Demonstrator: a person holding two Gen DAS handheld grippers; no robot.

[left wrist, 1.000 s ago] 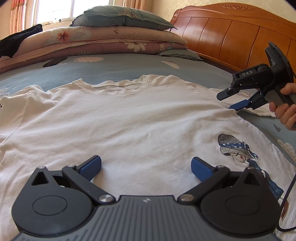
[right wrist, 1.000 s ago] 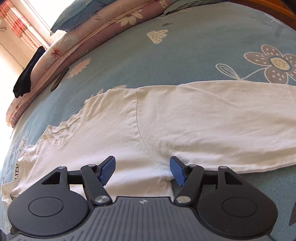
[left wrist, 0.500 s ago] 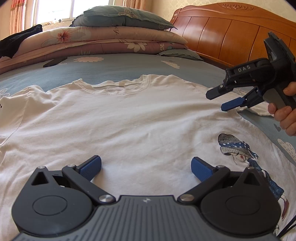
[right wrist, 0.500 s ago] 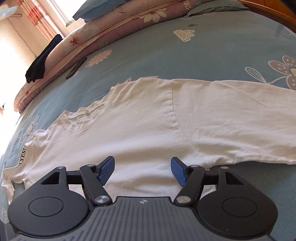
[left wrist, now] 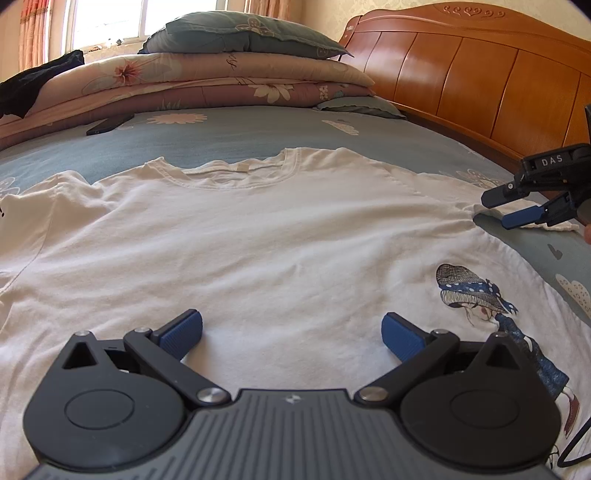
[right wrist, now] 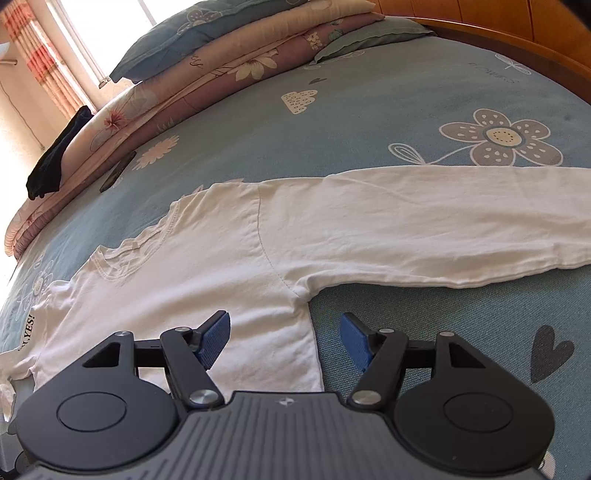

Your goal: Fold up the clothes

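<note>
So, here is what we see.

Shirt: the white shirt (left wrist: 258,236) lies flat on the bed (left wrist: 229,136), neck hole far from us, long sleeve (right wrist: 424,218) stretched out to one side.
How it feels: we think it is soft, thin and light. It will bend and flop, and it cannot break. It may wrinkle or slide a bit on the sheet when pulled.
Where to grab: we would pinch the cloth at an edge, like the sleeve or the side seam near the armpit (right wrist: 299,295), not the flat middle, where there is nothing to pinch.
Left gripper (left wrist: 291,332): its jaws are wide open and hold nothing. The shirt's middle is right under and ahead of them. The picture of a girl in a hat (left wrist: 491,314) is off to the right of them.
Right gripper (right wrist: 284,338): its jaws are open too, partway, and hold nothing. The shirt's side edge runs between them, and the armpit is just ahead of them. The sleeve goes off to their right.
Bed: a blue sheet with flowers, hearts and clouds. It looks soft, so we think pressing down will sink in a little.
Room: folded quilts (left wrist: 177,88) and a pillow (left wrist: 243,37) are piled far ahead of the jaws, a wooden headboard (left wrist: 480,81) stands to the right, and a bright window (left wrist: 110,18) is behind the pile.
</note>
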